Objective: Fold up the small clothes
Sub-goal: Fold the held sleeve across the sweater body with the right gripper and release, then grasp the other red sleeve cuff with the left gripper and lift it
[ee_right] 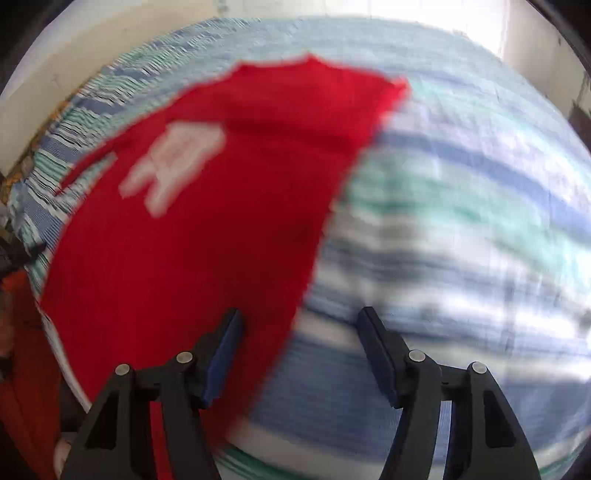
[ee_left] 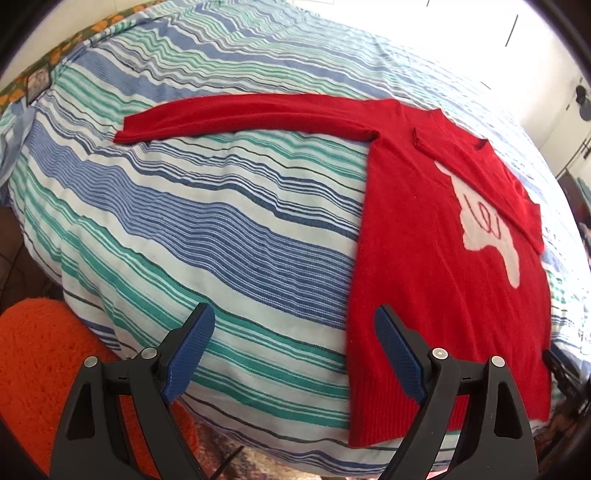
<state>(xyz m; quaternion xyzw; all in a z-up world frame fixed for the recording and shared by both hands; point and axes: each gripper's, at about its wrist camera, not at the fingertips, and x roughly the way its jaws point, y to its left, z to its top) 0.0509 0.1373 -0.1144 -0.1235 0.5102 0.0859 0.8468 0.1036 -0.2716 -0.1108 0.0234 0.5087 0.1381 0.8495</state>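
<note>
A small red sweater with a white motif lies flat on the striped bedspread. One sleeve stretches out to the left; the other is folded across the chest. My left gripper is open and empty, above the sweater's left hem edge. In the blurred right wrist view the sweater fills the left half. My right gripper is open and empty over its right side edge.
An orange fluffy rug lies on the floor below the bed's front left edge. Patterned bedding shows at the far left. A bright wall and window stand behind the bed.
</note>
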